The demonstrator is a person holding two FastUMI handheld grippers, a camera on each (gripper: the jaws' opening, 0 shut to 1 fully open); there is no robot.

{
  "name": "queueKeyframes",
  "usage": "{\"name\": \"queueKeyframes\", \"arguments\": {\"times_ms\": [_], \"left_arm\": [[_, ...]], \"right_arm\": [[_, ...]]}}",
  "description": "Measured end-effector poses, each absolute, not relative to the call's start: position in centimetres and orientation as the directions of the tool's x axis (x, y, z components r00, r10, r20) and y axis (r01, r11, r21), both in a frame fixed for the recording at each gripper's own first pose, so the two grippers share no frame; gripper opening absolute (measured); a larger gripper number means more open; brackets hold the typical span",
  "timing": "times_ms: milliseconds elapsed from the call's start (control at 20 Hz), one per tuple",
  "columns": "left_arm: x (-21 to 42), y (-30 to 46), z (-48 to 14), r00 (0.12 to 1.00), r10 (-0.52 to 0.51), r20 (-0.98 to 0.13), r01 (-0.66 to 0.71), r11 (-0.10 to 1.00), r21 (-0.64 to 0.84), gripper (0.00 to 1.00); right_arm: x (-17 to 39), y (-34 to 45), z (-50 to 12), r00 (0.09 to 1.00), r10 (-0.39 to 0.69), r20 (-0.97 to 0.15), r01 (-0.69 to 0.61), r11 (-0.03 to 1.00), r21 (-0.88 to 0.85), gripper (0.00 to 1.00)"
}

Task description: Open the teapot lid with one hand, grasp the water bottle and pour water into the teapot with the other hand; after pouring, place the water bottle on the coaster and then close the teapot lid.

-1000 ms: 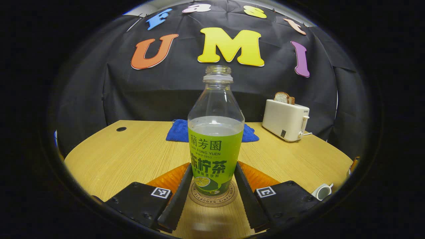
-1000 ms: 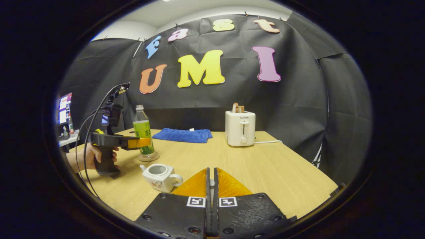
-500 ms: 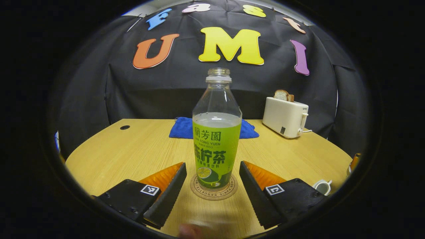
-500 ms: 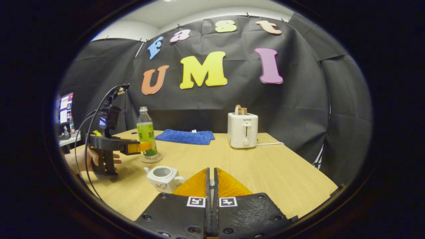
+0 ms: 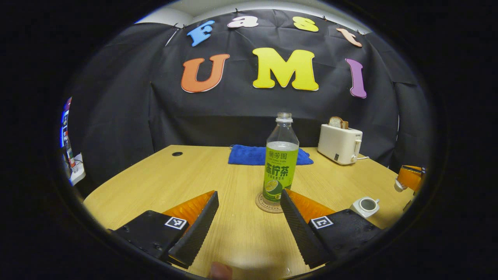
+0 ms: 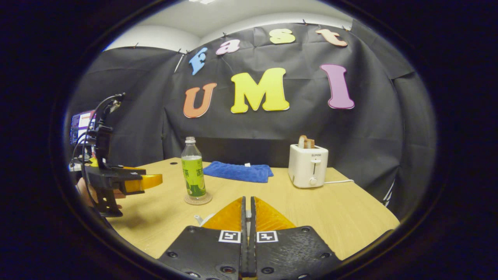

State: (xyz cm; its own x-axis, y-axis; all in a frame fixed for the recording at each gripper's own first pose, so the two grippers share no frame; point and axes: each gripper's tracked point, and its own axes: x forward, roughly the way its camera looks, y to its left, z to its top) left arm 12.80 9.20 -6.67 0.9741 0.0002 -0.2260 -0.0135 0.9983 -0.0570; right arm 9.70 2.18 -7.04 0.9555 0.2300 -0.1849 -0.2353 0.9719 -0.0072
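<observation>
A green-labelled water bottle (image 5: 281,171) without a cap stands upright on the round coaster (image 5: 268,205). My left gripper (image 5: 249,204) is open and pulled back from it, touching nothing. The white teapot (image 5: 363,206) sits lidless to the right on the table. At the far right, my right gripper (image 5: 402,181) holds a small white lid (image 5: 398,186). In the right gripper view, my right gripper (image 6: 247,212) is shut with a pale sliver between its fingers. Its fingers hide the teapot except the spout (image 6: 198,219). The bottle (image 6: 193,175) and the left gripper (image 6: 146,182) stand to the left.
A white toaster (image 5: 339,144) with bread stands at the back right of the wooden table (image 5: 175,175). A blue cloth (image 5: 249,154) lies at the back centre. A hand (image 6: 83,190) holds the left gripper near the table's left edge.
My left gripper opened off the bottle and drew back, leaving it on the coaster. The right gripper stayed shut and shifted, so the teapot slid behind its fingers.
</observation>
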Motion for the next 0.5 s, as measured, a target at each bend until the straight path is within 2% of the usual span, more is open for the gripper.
{"name": "queueKeyframes", "arguments": {"times_ms": [350,500], "left_arm": [[8.1,14.0,-5.9,0.975,0.099,-0.200,-0.106,0.994,-0.024,0.99],[7.1,14.8,-5.7,0.976,0.109,-0.189,-0.118,0.992,-0.038,0.99]], "right_arm": [[12.0,6.2,-8.0,0.931,0.299,-0.210,-0.311,0.950,-0.029,0.00],[12.2,7.1,-8.8,0.922,0.314,-0.224,-0.327,0.945,-0.024,0.00]]}}
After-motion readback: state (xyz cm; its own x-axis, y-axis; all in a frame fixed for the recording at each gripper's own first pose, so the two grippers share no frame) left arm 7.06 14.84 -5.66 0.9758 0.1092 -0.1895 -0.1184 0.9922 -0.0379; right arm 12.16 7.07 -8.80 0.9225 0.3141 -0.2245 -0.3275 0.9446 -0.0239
